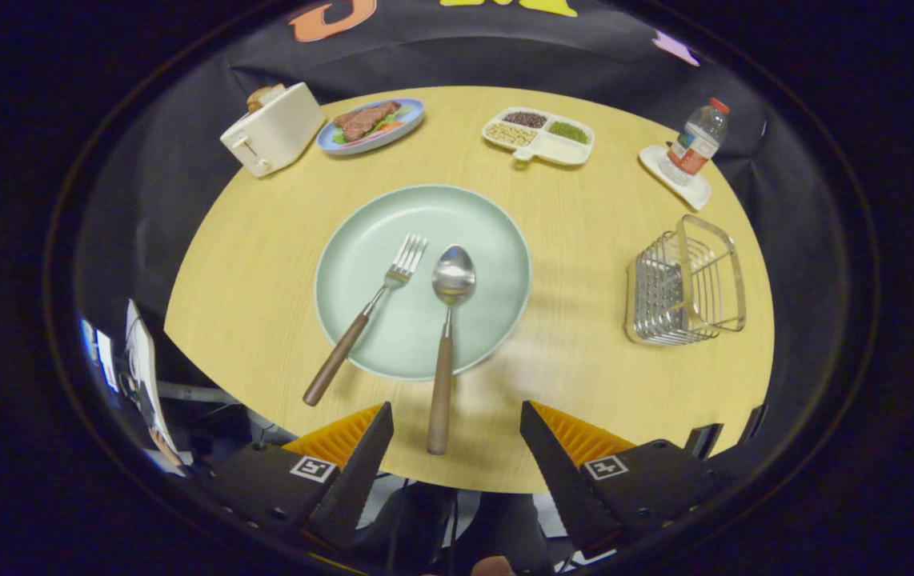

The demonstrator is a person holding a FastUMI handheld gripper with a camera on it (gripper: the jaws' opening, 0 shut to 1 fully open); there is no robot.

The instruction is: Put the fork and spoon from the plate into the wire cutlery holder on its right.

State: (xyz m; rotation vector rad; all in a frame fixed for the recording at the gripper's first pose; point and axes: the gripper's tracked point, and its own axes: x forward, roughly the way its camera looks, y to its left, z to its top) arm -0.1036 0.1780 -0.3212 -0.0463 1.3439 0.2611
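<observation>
Gripper view, tongs point(455, 416) open, toaster point(273, 128), bottle point(695, 140) beyond plate point(353, 248).

Table point(585, 240): plate point(361, 240); holder point(685, 280); toaster point(273, 128)

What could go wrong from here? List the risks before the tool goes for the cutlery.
1. The tool is open with the spoon handle end between its fingers; a grip that far back may let the bowl end swing.
2. The fork lies close beside the spoon, so a finger could nudge it off the plate.
3. The wire cutlery holder looks light and could tip or slide on the table when cutlery drops in.
</observation>
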